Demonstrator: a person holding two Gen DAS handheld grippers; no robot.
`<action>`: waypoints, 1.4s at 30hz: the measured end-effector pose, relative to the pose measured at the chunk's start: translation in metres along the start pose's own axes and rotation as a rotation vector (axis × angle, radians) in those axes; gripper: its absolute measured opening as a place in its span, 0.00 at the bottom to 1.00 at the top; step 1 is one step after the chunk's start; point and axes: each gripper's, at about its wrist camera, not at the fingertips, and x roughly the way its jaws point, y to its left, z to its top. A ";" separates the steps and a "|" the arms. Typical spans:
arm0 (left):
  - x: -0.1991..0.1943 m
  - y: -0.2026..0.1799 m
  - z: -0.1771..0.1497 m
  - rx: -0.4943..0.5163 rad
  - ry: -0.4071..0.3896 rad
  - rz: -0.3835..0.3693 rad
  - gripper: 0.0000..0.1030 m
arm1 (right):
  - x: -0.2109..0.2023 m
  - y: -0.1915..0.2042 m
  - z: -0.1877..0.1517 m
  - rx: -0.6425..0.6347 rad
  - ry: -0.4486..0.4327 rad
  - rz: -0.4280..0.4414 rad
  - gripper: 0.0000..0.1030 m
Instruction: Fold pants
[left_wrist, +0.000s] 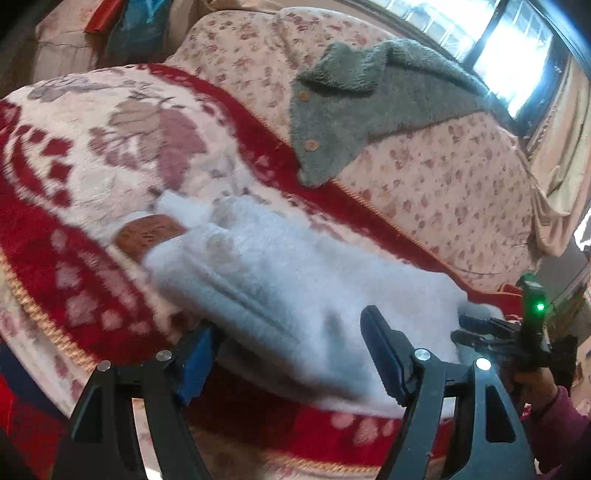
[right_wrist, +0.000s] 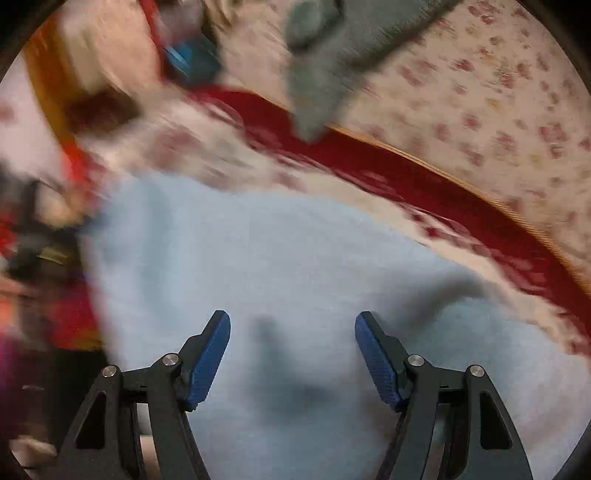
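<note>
Between folds: both hand-held grippers, left (left_wrist: 291, 354) and right (right_wrist: 293, 354), open and empty over pale blue pants (left_wrist: 280, 280); next, regrasp an edge.

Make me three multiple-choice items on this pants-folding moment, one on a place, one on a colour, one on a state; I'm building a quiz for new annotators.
1. Where does the grey fleece garment lie?
A. Under the pants
B. On the floral sheet, its tip reaching the red blanket
C. On the windowsill

2. What colour are the fluffy pants?
A. Pale blue
B. Dark green
C. Black

3. How does the right hand-held gripper stand?
A. Shut on the grey garment
B. Shut on the blanket's edge
C. Open over the pants

Answers:
1 B: in the left wrist view its body rests on the floral sheet and its point overlaps the red border.
2 A: both views show light blue fleece.
3 C: its blue pads stand wide apart with bare pants fabric between them.
</note>
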 end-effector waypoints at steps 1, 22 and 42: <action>-0.003 0.003 -0.003 0.000 0.002 0.027 0.72 | 0.003 -0.009 -0.006 0.024 -0.003 0.013 0.66; 0.036 -0.227 -0.045 0.406 0.212 -0.331 0.80 | -0.185 -0.121 -0.182 0.440 -0.025 0.090 0.75; 0.105 -0.276 -0.106 0.477 0.448 -0.324 0.75 | -0.187 -0.238 -0.253 0.977 -0.360 0.351 0.22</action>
